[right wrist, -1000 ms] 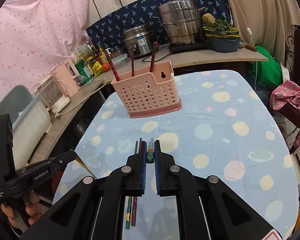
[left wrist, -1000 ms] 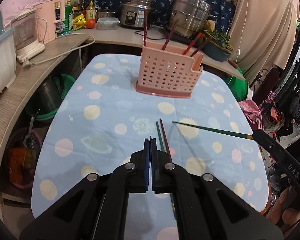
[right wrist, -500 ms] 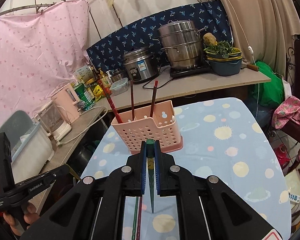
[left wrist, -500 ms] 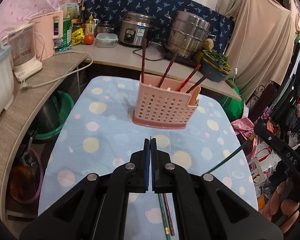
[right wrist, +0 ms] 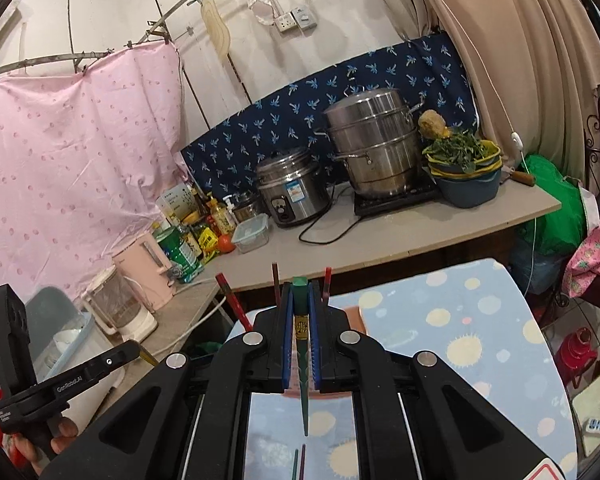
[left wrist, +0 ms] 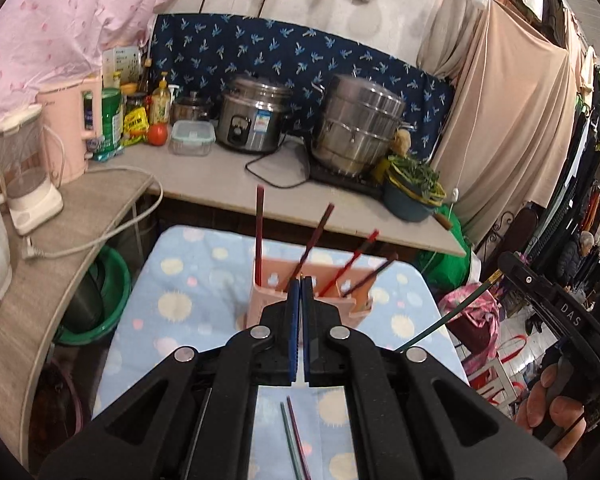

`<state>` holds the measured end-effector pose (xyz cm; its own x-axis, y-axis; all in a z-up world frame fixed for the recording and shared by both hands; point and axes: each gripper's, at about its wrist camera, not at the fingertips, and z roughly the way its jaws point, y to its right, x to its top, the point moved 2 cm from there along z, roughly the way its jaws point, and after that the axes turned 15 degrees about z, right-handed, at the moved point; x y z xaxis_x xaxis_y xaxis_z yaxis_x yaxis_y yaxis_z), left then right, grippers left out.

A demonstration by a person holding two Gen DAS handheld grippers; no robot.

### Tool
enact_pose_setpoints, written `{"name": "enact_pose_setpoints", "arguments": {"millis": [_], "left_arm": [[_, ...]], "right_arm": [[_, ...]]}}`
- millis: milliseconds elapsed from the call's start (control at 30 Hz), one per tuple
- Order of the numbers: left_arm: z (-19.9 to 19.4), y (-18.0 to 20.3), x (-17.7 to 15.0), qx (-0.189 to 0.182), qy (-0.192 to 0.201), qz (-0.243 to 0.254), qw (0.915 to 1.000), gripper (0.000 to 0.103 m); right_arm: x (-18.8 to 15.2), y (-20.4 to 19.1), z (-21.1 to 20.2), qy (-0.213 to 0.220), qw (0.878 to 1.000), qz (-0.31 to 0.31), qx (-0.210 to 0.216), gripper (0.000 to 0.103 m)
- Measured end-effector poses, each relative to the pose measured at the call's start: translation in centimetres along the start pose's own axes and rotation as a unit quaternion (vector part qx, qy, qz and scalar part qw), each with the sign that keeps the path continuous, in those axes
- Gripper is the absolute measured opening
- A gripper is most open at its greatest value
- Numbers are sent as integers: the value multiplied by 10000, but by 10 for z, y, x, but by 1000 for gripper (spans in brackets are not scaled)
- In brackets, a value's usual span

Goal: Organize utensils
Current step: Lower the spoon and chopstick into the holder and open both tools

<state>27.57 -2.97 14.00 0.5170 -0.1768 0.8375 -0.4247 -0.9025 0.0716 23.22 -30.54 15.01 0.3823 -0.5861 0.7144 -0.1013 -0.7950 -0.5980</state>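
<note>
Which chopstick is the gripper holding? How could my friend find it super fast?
Find the blue tablecloth with pale dots, then the pink holder standing on it. Just in front, the right gripper pinches the green chopstick between its blue fingers, thin tip hanging down. It is green with a gold patch, while the chopsticks in the holder are red or dark.

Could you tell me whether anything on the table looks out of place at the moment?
Yes: two chopsticks, one green and one dark red, lie loose on the spotted tablecloth, while the others stand in the pink holder. The right gripper holds another green chopstick.
</note>
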Motion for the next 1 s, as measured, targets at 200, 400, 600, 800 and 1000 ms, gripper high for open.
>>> {"name": "enact_pose_setpoints", "arguments": {"millis": [200,400,600,800,1000], "left_arm": [[20,-4,39,65,217,45,9997,1],[55,-12,54,69,152,-12,9999,1],[95,-22,43,85,-126,-100,9998,1],[127,-27,22,87,-454,-175,9988,1],[145,-27,10,94,-635,-181,9978,1]], "right_arm": [[37,-18,30,220,9997,20,82,7],[55,-20,63,279,9996,52,2,7],[46,-7,100,19,9998,25,-189,7],[22,4,125,-309,9989,-71,-338,7],[10,13,138,-485,9978,-89,-433,7]]}}
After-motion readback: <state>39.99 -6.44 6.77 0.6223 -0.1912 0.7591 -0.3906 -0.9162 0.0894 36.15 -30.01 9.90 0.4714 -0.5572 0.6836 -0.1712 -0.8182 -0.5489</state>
